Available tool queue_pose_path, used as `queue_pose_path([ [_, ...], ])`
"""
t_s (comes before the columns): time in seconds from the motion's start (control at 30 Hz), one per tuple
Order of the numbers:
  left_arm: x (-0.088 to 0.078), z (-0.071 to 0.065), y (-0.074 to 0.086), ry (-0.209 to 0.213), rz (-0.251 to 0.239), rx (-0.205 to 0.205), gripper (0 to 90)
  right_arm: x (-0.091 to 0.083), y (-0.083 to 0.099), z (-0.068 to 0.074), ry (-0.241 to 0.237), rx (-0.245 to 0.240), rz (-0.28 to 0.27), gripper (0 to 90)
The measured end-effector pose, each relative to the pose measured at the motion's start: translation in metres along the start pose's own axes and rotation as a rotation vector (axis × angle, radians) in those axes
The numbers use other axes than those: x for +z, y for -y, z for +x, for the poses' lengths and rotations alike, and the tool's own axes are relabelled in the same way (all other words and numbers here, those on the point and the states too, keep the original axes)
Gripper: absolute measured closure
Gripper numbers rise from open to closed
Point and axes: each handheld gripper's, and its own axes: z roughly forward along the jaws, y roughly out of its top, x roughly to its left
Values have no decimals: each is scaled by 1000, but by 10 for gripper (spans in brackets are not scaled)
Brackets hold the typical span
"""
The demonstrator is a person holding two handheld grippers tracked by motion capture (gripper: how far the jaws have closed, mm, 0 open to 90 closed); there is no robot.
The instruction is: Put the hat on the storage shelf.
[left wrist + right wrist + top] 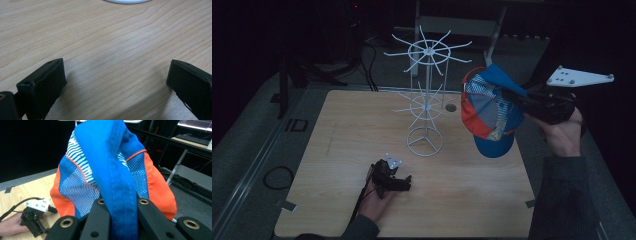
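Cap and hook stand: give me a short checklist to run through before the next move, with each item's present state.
1. Right gripper shut on the cap: ok, the jaws pinch a blue fabric strip.
2. Cap lifted off the table: ok, it hangs in the air right of the white hook stand.
3. Stand upright on its ring base: ok.
4. Upper hooks free: ok, nothing hangs on them.
5. Left gripper out of the way: ok, it rests low on the table near the stand's base, jaws open and empty.
6. Which part of the cap would meet a hook: cannot tell.
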Motion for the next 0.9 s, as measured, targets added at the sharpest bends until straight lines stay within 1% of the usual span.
queue_pose_path([
  [0.5, 0, 0, 0, 0, 0, 0, 26, -3, -4, 2, 8, -11, -5, 879],
  [0.57, 0, 0, 0, 0, 0, 0, 26, -4, -6, 3, 8, -15, -16, 879],
  [0.7, 0, 0, 0, 0, 0, 0, 26, -5, -8, 3, -2, -7, -32, 879],
  [0.9, 0, 0, 0, 0, 0, 0, 26, -5, -12, 5, 6, -20, -41, 879],
])
